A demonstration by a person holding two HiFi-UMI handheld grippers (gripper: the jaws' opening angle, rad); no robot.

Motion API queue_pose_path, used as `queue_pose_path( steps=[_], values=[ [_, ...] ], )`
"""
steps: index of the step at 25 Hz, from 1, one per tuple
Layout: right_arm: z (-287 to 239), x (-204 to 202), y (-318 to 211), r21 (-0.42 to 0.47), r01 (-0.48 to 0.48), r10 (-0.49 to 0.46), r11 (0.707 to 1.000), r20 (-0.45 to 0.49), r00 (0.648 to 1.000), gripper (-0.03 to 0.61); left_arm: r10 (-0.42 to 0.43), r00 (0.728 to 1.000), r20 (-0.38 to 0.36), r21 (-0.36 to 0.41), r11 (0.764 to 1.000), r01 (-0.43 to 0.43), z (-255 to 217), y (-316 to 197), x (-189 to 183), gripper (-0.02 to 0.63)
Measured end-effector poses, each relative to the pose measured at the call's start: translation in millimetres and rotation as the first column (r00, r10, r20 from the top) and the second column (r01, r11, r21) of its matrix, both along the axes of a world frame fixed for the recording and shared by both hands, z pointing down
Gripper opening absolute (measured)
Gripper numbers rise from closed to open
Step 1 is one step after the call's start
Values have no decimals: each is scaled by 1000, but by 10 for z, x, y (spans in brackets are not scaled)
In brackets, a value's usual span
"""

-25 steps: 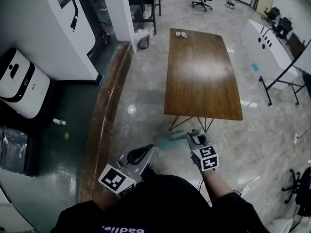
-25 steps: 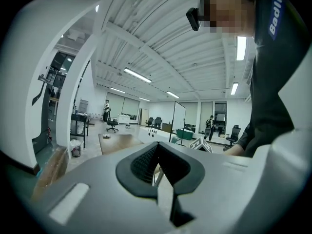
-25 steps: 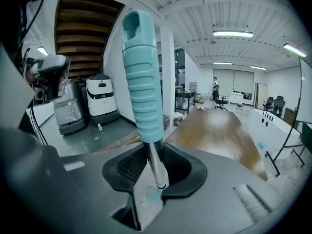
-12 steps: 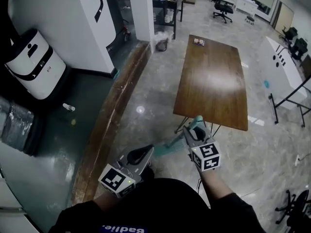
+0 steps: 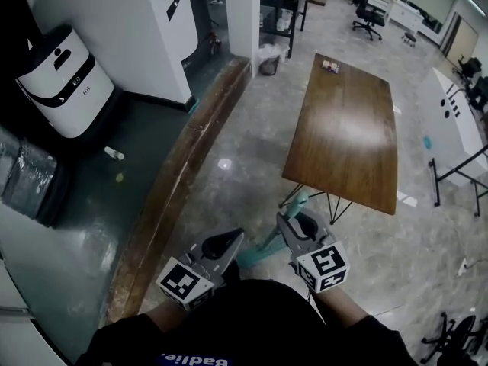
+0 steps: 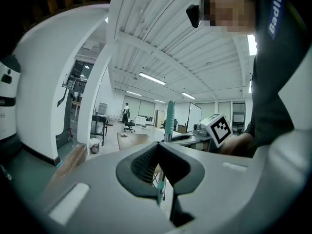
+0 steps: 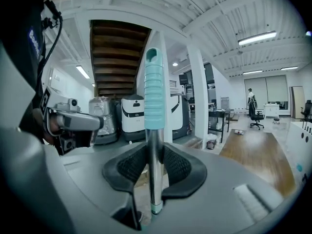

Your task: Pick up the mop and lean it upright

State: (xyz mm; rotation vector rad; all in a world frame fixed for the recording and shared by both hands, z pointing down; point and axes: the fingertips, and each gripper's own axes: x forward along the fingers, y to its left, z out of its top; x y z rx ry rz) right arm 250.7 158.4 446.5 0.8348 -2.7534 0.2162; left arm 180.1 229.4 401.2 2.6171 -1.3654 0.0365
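The mop has a teal grip (image 7: 151,89) on a metal pole (image 7: 154,172) and a teal head (image 5: 255,255) on the floor by my feet. My right gripper (image 7: 154,152) is shut on the pole just below the grip, which stands nearly upright. In the head view the right gripper (image 5: 293,223) sits at lower centre, with the grip's end (image 5: 301,199) sticking up past it. My left gripper (image 5: 227,240) is a little to the left, shut, with nothing in it. From the left gripper (image 6: 158,147) the mop grip (image 6: 169,117) shows beyond the jaws, untouched.
A long wooden table (image 5: 347,128) on thin metal legs stands just ahead. A raised wooden kerb (image 5: 183,178) runs along the left, with dark floor and a white machine (image 5: 65,71) beyond. A white pillar (image 5: 240,10), a bin (image 5: 268,59) and a whiteboard stand (image 5: 457,120) are farther off.
The right gripper has come nearer to me with the mop pole in it, and the handle stands more upright. The head view has swung left. The left gripper has stayed in place.
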Motion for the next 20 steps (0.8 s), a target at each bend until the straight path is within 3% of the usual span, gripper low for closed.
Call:
queue_pose_path(
  steps=[10, 20],
  values=[
    [-292, -528, -168, 27, 46, -47, 999, 17, 999, 106, -13, 999, -44, 11, 1000, 13, -11, -541, -509, 20],
    [-449, -1323, -843, 73, 31, -30, 997, -15, 999, 106, -13, 997, -71, 49, 999, 17, -132, -1119, -1468, 20]
  ],
)
